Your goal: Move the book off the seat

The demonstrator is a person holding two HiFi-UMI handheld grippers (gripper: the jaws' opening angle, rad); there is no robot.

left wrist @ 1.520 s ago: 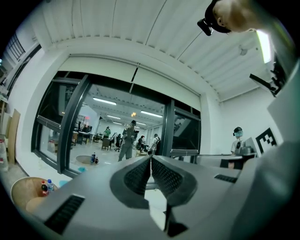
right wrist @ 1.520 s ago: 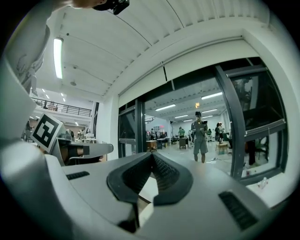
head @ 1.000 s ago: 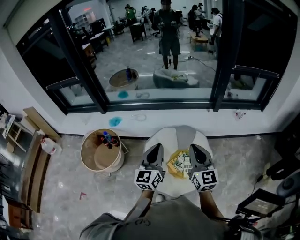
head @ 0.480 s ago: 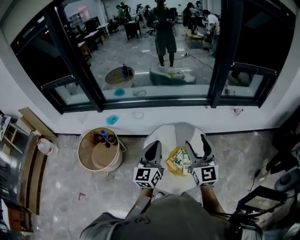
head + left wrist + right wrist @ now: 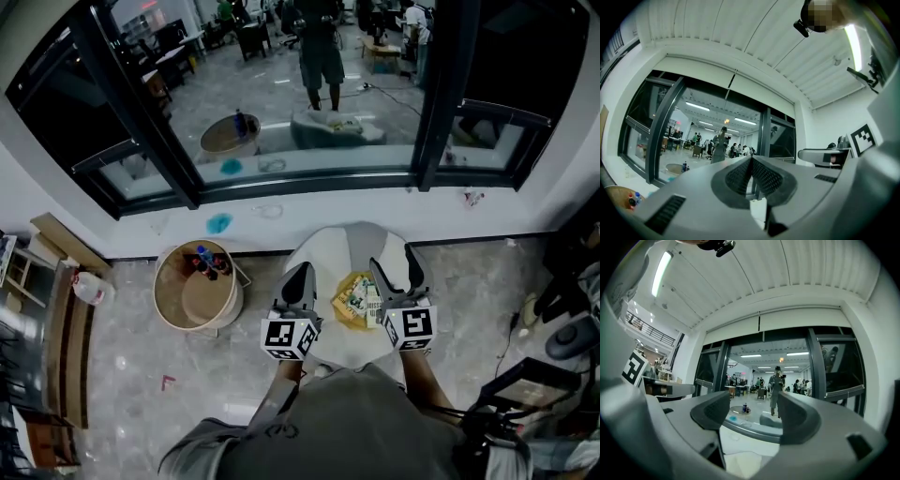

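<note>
A yellow and green book lies flat on the round white seat below the window. It sits between my two grippers in the head view. My left gripper hovers at the book's left side with its jaws shut and nothing in them. In the left gripper view its fingertips meet, pointing level at the window. My right gripper is just right of the book and its jaws are opening, with nothing between them. The right gripper view shows a wide empty gap between its pads.
A round wooden tub holding bottles stands on the floor left of the seat. A wooden shelf runs along the far left. Black equipment sits at the right. The dark-framed window rises right behind the seat.
The right gripper's jaws have spread from shut to wide apart. Both grippers stay over the seat beside the book. The left gripper stays shut.
</note>
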